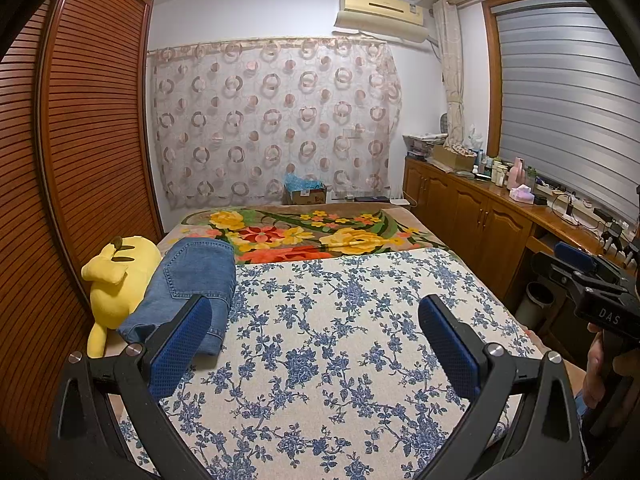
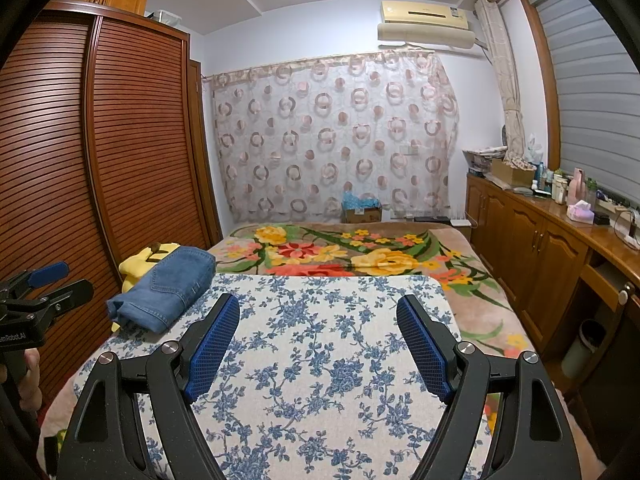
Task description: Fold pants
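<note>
I am holding both claws over the blue-flowered cloth [image 1: 340, 360] on the bed. My left gripper [image 1: 316, 344] is standing wide open with nothing between its blue pads. My right gripper [image 2: 318, 344] is wide open too, and it is gripping nothing.

The pants [image 1: 188, 284] are blue jeans. They are lying in a neat folded bundle at the far left corner of the cloth, partly on the flowery blanket [image 1: 304, 236] and leaning against the yellow plush toy [image 1: 116, 280]. From the right wrist camera the pants [image 2: 168, 284] look thick and stacked, with the hem ends hanging toward me.

I am thinking the folding looks done, so the job now is just to leave the bundle tidy. If I am going to touch it again, I should be going in slowly from the side, pinching all the layers together, not only the top one, or the fold will be slipping apart. Denim is heavy and stiff, so one claw may not be enough. I should also be keeping the left claw from bumping the hem, because it is near.
</note>
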Demonstrator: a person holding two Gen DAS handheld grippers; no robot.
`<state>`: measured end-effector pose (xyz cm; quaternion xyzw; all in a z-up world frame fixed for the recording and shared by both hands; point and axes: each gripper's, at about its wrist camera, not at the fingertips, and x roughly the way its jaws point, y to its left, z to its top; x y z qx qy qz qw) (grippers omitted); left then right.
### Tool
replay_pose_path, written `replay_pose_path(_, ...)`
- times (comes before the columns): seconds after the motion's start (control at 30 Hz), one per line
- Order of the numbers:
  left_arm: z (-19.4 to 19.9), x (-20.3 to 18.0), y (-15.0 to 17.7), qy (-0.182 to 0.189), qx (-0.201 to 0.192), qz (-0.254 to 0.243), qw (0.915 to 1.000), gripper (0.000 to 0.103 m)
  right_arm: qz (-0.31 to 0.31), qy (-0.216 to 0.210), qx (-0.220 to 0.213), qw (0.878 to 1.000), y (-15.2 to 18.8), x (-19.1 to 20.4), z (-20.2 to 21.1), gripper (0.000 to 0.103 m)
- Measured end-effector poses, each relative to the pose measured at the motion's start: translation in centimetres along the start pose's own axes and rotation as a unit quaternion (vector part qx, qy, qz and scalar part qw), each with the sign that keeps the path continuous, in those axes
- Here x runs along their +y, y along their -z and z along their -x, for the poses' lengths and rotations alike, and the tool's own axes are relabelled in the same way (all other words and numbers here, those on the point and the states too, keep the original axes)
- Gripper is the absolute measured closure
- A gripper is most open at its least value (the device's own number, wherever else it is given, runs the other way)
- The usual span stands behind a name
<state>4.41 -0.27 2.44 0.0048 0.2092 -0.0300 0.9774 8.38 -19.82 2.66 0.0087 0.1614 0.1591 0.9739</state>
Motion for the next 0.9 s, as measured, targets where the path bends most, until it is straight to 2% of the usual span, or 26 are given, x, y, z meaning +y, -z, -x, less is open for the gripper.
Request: replay_pose_path(0.9, 0.04, 0.02, -0.04, 0.000, 0.000, 0.001, 1.0000, 0.000, 0.000, -0.001, 0.000, 1.000, -0.02, -0.24, 0.05, 0.020)
